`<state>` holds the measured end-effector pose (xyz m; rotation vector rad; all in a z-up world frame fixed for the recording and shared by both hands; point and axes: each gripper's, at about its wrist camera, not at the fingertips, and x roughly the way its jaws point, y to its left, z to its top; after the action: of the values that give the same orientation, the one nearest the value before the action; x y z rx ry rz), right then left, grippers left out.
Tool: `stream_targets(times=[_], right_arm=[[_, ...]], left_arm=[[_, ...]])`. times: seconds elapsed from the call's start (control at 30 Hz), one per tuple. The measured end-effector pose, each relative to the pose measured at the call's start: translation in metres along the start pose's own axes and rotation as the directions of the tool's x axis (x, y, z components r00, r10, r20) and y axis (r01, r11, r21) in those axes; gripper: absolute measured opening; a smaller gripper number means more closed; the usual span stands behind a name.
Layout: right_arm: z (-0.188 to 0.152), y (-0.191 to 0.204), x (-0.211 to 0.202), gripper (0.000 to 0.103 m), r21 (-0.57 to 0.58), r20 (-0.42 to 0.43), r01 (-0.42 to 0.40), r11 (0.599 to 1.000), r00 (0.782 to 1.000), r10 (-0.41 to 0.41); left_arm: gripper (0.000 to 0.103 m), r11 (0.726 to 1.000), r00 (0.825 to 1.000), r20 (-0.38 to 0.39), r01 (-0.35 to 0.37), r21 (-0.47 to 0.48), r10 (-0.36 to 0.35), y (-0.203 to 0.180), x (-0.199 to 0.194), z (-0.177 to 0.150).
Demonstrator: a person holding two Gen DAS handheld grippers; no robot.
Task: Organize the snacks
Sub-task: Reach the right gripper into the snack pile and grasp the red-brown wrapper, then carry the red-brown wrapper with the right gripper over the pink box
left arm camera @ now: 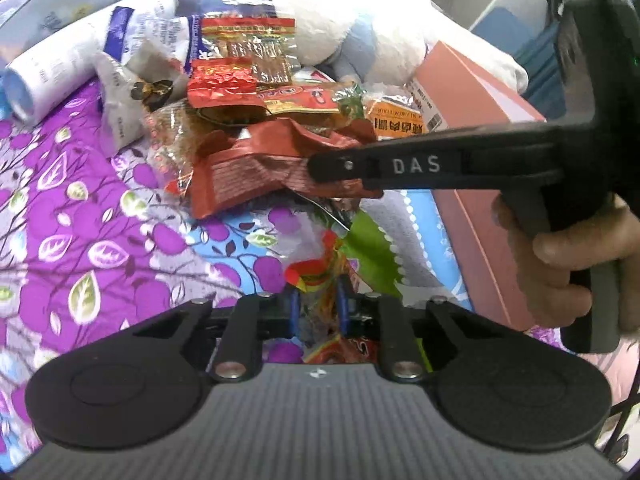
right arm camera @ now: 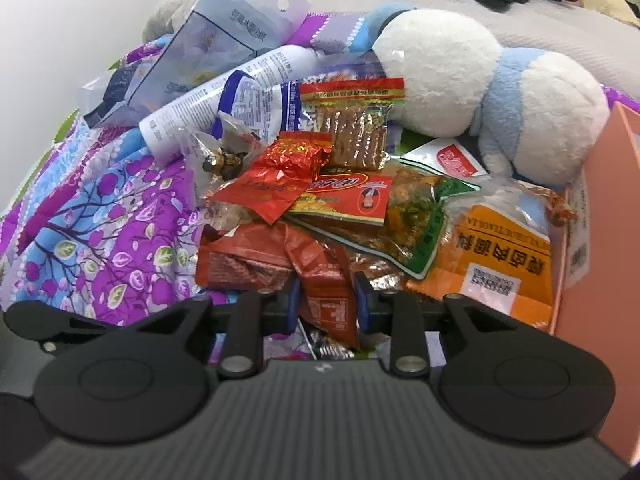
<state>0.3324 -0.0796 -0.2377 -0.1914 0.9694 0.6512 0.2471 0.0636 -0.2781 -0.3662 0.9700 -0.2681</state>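
Snacks [right arm camera: 352,208] mostly lie heaped on the floral bedspread [left arm camera: 80,208] beside the pink box [left arm camera: 472,92], unsorted, while the left gripper [left arm camera: 318,300] pinches a red-and-yellow packet [left arm camera: 316,276] and the right gripper [right arm camera: 326,300] clamps a dark red wrapper [right arm camera: 324,280].

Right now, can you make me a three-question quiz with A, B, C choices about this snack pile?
1. Where is the pink box?
A. right of the pile
B. left of the pile
C. on the plush toy

2. What colours is the plush toy?
A. green and red
B. white and blue
C. black and yellow

3. What is the right gripper doing?
A. hanging open above the pile
B. squeezing a red-brown packet
C. holding a bottle

Answers: A, the box edges the pile's right side; B, white fur with blue patches; B, the packet sits pinched between the pads.
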Motion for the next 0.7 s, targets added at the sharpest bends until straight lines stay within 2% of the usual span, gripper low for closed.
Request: stream_targets(times=[0.27, 0.7], right_arm=[[-0.019, 0.005, -0.029, 0.030, 0.057, 0.023, 0.049, 0.997, 0.998, -0.050], [-0.047, 0.023, -0.093, 0.030, 0.082, 0.101, 0.147, 0.986, 0.983, -0.155]], left_arm=[[0.011, 0.999, 0.999, 0.043, -0.019, -0.048, 0.021, -0.011, -0.029, -0.013], [0.008, 0.987, 0.987, 0.114, -0.102, -0.128, 0.117, -0.011, -0.081, -0.042]])
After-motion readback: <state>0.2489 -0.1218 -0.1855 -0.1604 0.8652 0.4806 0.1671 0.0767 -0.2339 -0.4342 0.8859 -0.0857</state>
